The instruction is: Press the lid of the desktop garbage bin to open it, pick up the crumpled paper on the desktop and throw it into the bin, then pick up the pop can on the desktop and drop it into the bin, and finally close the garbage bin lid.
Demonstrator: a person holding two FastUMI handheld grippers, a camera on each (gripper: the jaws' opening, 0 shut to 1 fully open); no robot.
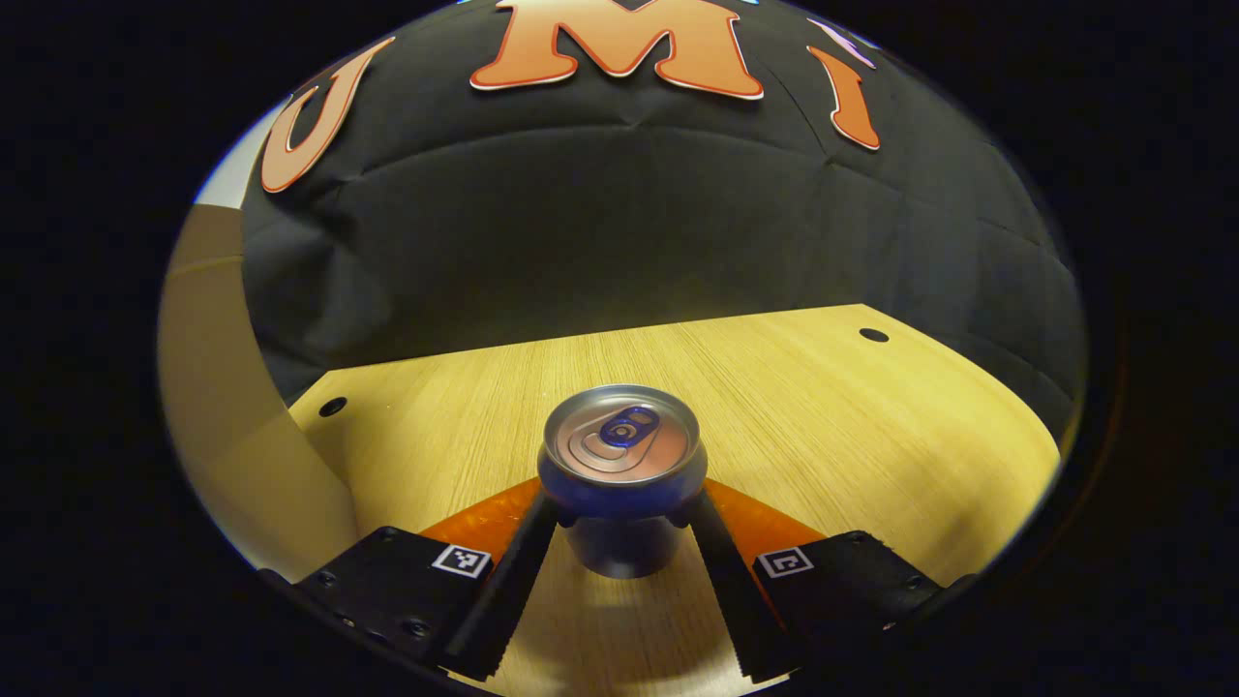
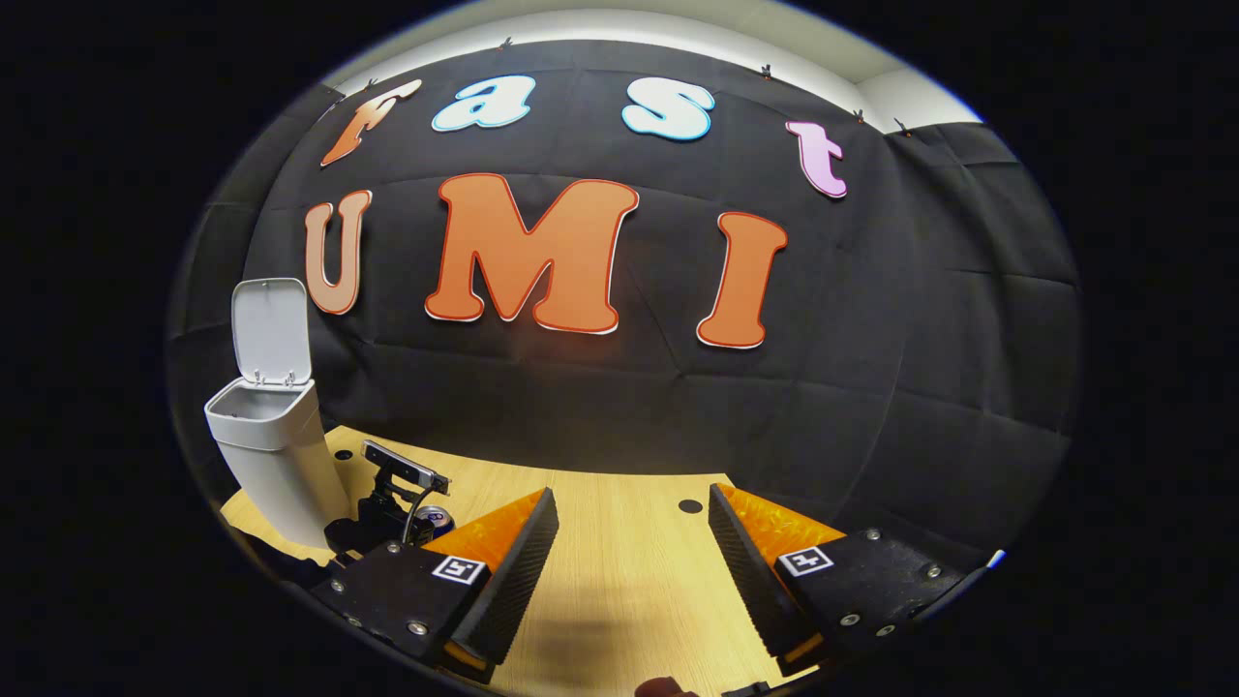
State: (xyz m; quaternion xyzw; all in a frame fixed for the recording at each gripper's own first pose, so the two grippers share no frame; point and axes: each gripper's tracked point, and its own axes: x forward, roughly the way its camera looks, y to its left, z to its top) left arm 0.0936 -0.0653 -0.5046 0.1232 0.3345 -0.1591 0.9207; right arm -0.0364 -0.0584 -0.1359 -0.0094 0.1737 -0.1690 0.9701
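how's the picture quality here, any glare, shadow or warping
Left gripper view: the pop can top catches a soft sheen and is sharp, with its shadow on the table toward the camera. Right gripper view: fisheye bends the bin and its raised lid; the lower edge is dim.

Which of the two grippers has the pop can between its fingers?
The left gripper: its fingers press on both sides of the upright pop can on the table. The right gripper is open over bare tabletop.

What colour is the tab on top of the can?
Blue, on a silver top; the left gripper view shows the can's tab best.
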